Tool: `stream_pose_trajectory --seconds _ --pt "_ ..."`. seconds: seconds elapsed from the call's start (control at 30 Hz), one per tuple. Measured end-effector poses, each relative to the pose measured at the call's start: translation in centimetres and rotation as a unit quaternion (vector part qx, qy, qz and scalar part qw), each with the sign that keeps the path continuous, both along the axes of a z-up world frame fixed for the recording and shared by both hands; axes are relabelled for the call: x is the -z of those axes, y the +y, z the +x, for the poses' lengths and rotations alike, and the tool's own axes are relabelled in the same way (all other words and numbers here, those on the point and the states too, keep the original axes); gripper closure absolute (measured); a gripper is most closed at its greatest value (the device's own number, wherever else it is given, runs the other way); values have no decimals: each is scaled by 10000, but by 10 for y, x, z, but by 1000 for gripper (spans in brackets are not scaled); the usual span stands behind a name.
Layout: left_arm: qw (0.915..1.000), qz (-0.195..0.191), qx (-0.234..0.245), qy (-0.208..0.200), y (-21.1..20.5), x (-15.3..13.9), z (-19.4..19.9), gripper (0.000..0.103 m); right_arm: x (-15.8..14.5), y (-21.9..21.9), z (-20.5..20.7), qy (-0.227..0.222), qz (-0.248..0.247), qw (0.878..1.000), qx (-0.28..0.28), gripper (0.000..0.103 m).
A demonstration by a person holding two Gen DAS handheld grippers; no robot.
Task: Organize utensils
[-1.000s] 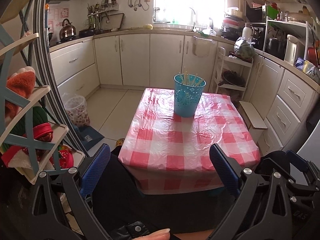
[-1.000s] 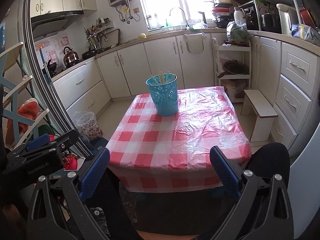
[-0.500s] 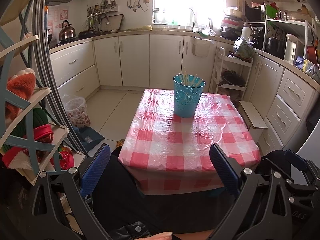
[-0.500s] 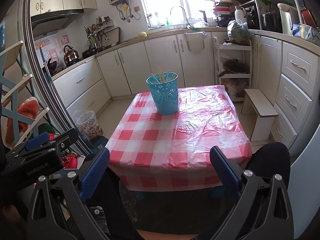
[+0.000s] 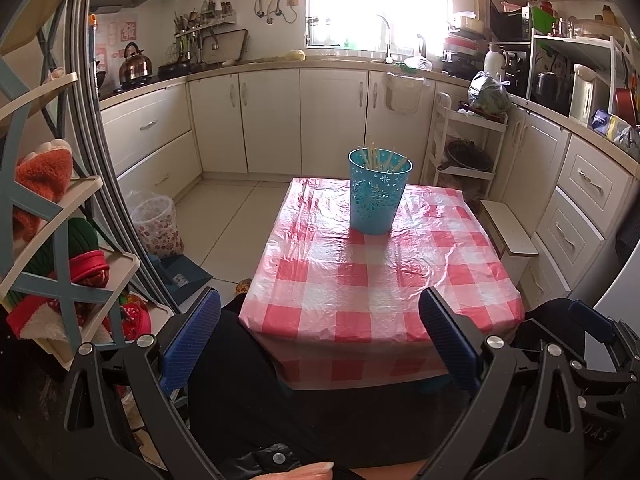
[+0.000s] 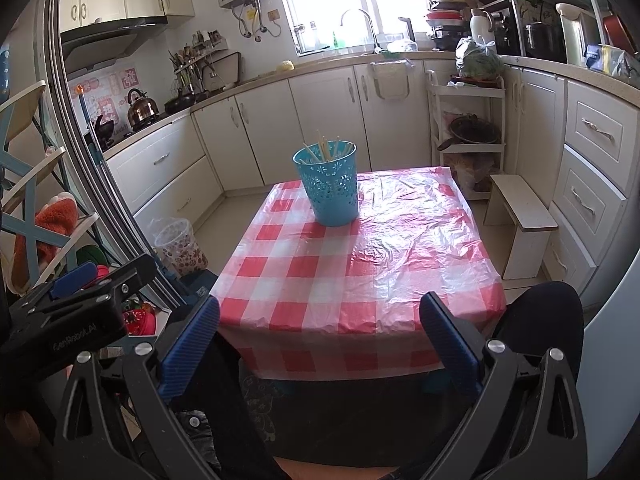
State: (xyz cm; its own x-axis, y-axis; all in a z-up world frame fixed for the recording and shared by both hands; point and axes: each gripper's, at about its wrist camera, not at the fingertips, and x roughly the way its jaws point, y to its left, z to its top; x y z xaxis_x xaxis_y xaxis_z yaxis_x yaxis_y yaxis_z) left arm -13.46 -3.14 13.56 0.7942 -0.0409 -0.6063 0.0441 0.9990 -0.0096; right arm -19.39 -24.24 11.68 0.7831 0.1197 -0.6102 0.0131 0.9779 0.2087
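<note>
A blue perforated holder [image 5: 378, 194] [image 6: 328, 186] stands upright on the far part of a table with a red-and-white checked cloth [image 5: 384, 284] [image 6: 360, 264]. Several pale chopsticks [image 5: 376, 158] [image 6: 326, 148] stick out of its top. My left gripper [image 5: 320, 320] is open and empty, held back from the table's near edge. My right gripper [image 6: 320, 322] is likewise open with nothing between its fingers. The left gripper's body [image 6: 68, 320] shows at the lower left of the right wrist view, and the right gripper's body [image 5: 580, 344] at the lower right of the left wrist view.
A shelf rack with red and orange cloth items [image 5: 52, 240] stands close on the left. A small waste bin [image 5: 154, 226] sits on the floor left of the table, a white stool [image 6: 520, 224] on its right. Cabinets line the back and right walls.
Both views have shifted only slightly; the table and holder sit a little lower in frame. Both grippers stay open and empty.
</note>
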Motion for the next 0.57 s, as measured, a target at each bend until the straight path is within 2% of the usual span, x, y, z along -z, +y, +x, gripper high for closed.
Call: stream_pose_trajectory --seconds 0.1,0.23,0.57 --pt "9999 4 -2 -160 2 -2 -4 8 1 4 1 15 1 10000 -15 7" --pt "9990 210 -12 -396 -5 -6 -10 8 2 3 2 20 7 10000 -17 7" --pt "9998 147 135 -59 -8 5 -1 8 3 2 2 16 4 10000 -16 7"
